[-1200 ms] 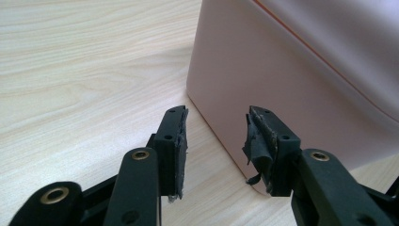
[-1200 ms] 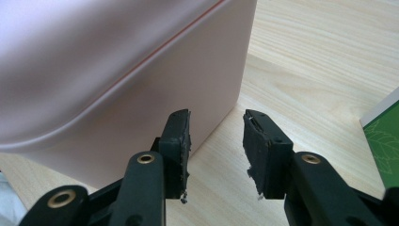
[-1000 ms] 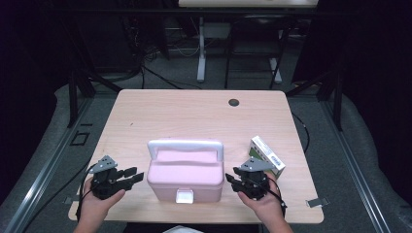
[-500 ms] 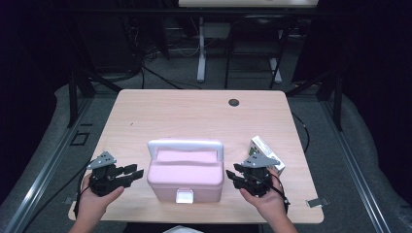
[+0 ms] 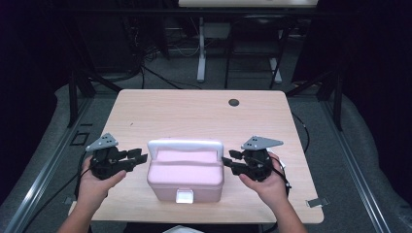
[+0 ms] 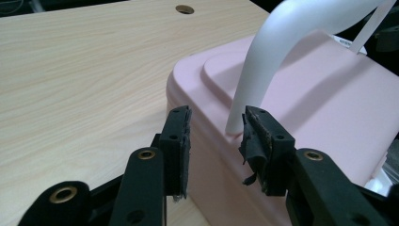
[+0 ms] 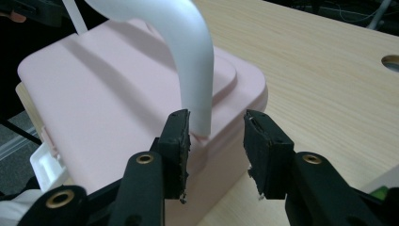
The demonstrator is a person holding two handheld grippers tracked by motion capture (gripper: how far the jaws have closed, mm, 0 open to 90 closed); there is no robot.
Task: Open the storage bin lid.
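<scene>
A pink lidded box (image 5: 185, 172) with an upright white handle (image 5: 184, 144) stands near the table's front edge. My left gripper (image 5: 142, 158) hovers at the box's left end, level with the lid. Its jaws have just been closing and still stand apart. In the left gripper view (image 6: 219, 150) the handle's foot (image 6: 237, 120) rises between and just beyond the pads, which do not press on it. My right gripper (image 5: 227, 162) is at the box's right end, open. In the right gripper view (image 7: 216, 150) the handle's other foot (image 7: 200, 117) stands close by one pad.
The wooden table (image 5: 194, 111) has a dark round cable hole (image 5: 233, 102) at the back. A white latch (image 5: 184, 196) sits on the box's front. A corner of a white and green carton (image 7: 383, 188) lies beside the right gripper. Dark floor and stands surround the table.
Both grippers have risen from beside the box's lower sides to the level of its lid. The box has stayed in place. The right gripper now covers the carton in the high view.
</scene>
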